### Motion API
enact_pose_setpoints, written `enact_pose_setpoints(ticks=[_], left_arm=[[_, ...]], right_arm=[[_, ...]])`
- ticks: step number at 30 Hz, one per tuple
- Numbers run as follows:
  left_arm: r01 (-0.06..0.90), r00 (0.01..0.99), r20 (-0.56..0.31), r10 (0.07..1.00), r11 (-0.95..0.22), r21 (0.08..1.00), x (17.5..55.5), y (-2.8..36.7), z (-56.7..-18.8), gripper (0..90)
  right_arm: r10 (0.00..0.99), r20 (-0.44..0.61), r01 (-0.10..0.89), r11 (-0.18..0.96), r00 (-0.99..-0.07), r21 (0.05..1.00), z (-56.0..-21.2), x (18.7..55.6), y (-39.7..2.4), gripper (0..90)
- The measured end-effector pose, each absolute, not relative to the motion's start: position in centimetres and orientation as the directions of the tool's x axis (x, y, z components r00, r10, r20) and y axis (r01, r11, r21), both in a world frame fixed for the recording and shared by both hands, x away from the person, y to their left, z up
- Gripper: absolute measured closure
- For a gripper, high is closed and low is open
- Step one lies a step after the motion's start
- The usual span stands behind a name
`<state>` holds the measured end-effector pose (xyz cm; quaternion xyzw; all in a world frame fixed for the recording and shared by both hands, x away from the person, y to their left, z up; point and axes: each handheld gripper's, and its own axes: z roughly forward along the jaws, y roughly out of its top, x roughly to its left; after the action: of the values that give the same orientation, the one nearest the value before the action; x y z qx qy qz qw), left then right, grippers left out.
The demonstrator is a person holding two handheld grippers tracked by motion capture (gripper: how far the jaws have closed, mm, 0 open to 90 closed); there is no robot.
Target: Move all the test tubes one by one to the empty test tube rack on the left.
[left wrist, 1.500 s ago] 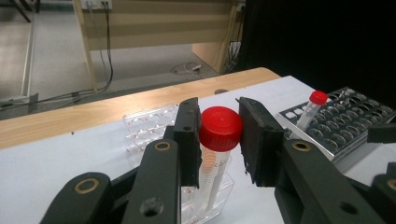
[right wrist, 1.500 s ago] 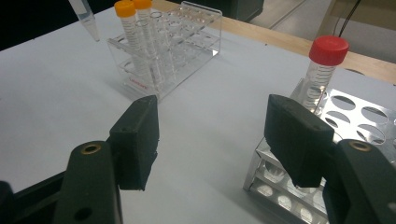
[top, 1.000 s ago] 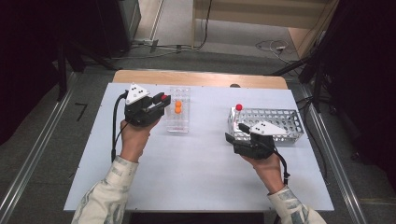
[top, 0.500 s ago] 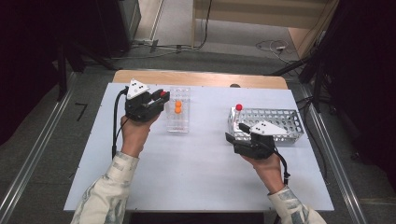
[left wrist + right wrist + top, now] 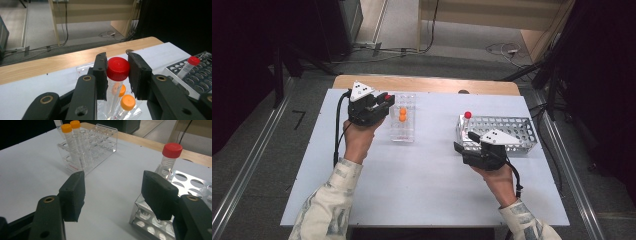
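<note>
The red-capped tube (image 5: pixel 117 75) sits clamped between the jaws of the left gripper (image 5: pixel 117 75), which have closed on its cap, and it hangs just above the clear plastic rack (image 5: pixel 403 125) at the left of the white table (image 5: pixel 427 190). Two orange-capped tubes (image 5: pixel 402 114) stand in that rack, right beside the held tube. The right gripper (image 5: pixel 113 195) has its jaws wide apart with nothing between them, next to the front corner of the metal rack (image 5: pixel 512 131). A second red-capped tube (image 5: pixel 169 160) stands upright in that rack's corner.
</note>
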<state>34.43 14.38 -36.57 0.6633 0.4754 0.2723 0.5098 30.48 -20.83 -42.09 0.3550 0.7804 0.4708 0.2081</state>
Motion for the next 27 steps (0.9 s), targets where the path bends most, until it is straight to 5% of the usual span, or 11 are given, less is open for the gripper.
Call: enact_pose_setpoints(ticks=[27], left_arm=[[0.357, 0.388, -0.111, 0.915, -0.038, 0.934, 35.9, 13.9, -36.3, 69.6]], right_arm=[[0.752, 0.012, 0.355, 0.298, -0.659, 0.886, -41.9, 30.5, -21.0, 34.1]])
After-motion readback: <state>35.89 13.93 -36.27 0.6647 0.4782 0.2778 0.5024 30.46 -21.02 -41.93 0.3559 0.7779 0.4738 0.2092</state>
